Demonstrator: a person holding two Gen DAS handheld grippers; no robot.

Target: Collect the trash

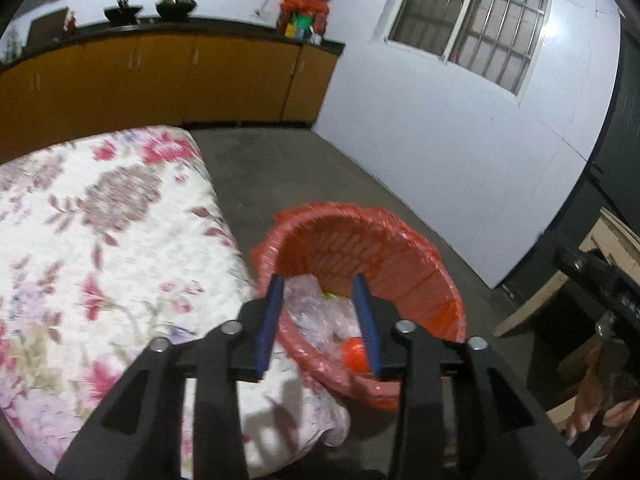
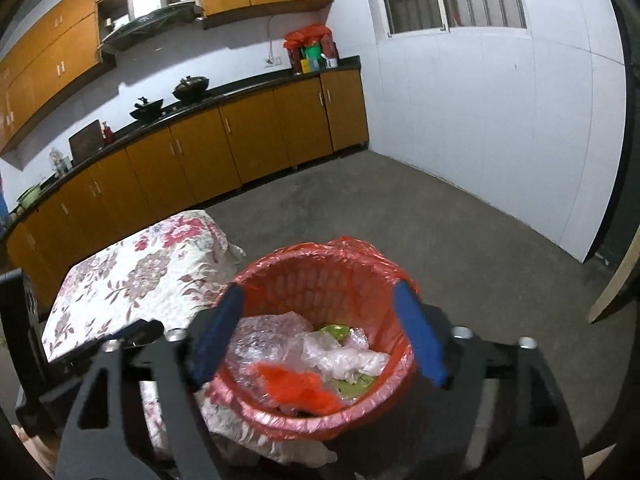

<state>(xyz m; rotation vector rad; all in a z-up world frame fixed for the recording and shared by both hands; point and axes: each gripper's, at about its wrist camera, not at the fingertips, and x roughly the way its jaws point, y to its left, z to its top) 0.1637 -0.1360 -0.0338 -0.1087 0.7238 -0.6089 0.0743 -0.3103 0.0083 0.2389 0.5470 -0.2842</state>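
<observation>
I can read no text, label, brand, number or sign from either wrist camera. The coloured packages (image 2: 311,54) on the countertop (image 2: 240,88) may carry print, but they are too small and blurred for me to make out.

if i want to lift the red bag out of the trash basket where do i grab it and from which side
Grip the loose bunched plastic of the red bag at the far rim of the basket, coming down from above. There the liner stands up in a crumpled fold, while elsewhere it looks stretched tight over the rim. The right gripper is open above it.
</observation>
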